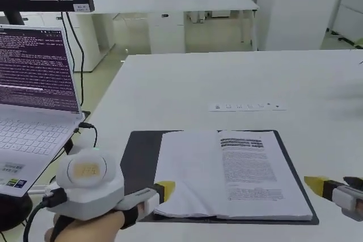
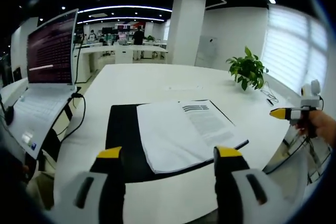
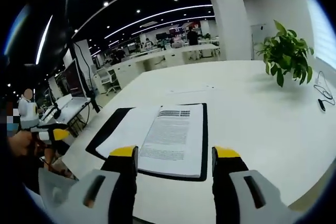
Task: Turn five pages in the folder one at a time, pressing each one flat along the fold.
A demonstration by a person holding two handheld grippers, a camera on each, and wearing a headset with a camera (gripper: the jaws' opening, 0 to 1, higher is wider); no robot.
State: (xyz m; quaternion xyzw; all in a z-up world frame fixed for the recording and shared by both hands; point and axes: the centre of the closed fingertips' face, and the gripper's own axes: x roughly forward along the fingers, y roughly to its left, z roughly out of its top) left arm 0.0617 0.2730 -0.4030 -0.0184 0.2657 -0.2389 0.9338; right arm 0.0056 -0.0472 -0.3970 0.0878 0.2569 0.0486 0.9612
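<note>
A black folder [image 1: 139, 154] lies open on the white table, a blank left page [image 1: 187, 168] and a printed right page [image 1: 252, 171] showing. In the left gripper view the folder [image 2: 123, 129] sits just beyond my open left gripper [image 2: 169, 156]. In the head view the left gripper [image 1: 164, 190] hovers at the folder's near left corner, yellow tip close to the page edge. My right gripper [image 1: 320, 185] waits off the folder's right edge. The right gripper [image 3: 175, 155] is open with nothing between its fingers, facing the folder [image 3: 113, 124].
An open laptop [image 1: 34, 89] stands at the left with cables [image 1: 85, 126] beside it. A socket strip [image 1: 247, 106] is set in the table beyond the folder. A potted plant [image 3: 286, 56] stands at the far right of the table.
</note>
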